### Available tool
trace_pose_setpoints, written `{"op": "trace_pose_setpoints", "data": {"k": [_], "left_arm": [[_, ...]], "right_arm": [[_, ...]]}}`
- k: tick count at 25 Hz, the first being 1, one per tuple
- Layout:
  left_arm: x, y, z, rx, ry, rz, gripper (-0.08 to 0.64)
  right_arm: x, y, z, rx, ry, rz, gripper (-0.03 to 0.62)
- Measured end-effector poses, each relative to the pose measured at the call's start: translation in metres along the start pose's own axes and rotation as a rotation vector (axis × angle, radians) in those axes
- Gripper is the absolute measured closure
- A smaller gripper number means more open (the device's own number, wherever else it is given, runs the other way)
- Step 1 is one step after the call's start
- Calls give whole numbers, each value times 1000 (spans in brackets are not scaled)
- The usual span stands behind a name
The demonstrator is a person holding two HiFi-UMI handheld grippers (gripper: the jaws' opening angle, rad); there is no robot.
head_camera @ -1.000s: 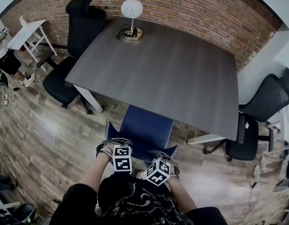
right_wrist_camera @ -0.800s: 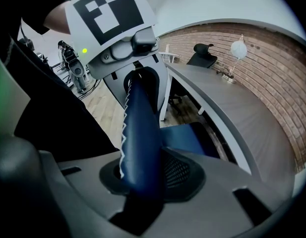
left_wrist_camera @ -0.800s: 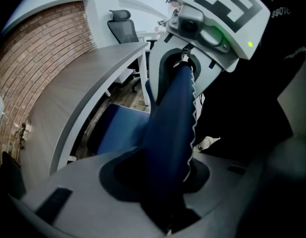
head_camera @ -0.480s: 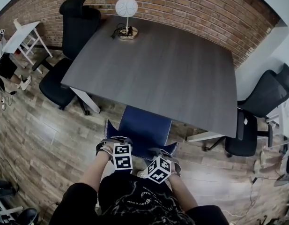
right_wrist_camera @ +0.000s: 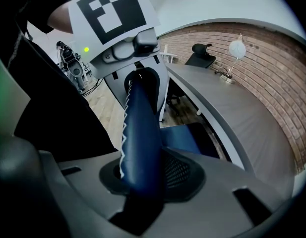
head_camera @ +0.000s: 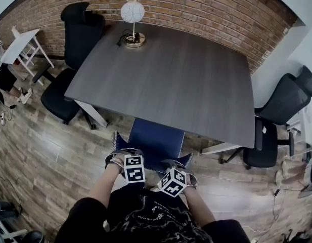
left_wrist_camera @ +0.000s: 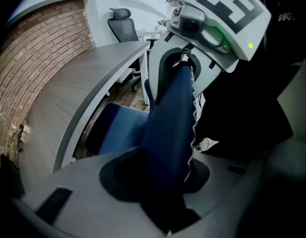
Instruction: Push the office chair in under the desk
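At the near edge of the desk (head_camera: 171, 75), the blue office chair (head_camera: 157, 138) sits with its seat front tucked under the tabletop and its backrest (right_wrist_camera: 143, 128) on the outer side. Both the left gripper (left_wrist_camera: 162, 172) and right gripper (right_wrist_camera: 143, 180) point steeply down, side by side on the backrest's top edge, each with jaws part-closed and pinching the blue padding. On the far desk corner stands a lamp (head_camera: 132, 14), near the brick wall (head_camera: 196, 4). One black chair (head_camera: 70, 54) is at the desk's left, a second black chair (head_camera: 279, 110) at its right, on wood floor (head_camera: 49, 151)
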State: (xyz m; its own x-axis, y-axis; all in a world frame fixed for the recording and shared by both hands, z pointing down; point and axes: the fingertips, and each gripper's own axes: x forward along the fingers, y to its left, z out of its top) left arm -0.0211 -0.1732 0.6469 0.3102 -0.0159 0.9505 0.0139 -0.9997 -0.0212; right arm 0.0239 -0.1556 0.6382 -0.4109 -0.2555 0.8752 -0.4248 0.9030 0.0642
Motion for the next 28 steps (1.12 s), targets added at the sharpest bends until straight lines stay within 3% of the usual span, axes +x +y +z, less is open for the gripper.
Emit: {"op": "trace_pose_setpoints", "data": {"k": [28], "left_arm": [[4, 35, 7, 6, 11, -39, 419]], "right_arm": [[5, -37, 6, -14, 12, 14, 489]]}}
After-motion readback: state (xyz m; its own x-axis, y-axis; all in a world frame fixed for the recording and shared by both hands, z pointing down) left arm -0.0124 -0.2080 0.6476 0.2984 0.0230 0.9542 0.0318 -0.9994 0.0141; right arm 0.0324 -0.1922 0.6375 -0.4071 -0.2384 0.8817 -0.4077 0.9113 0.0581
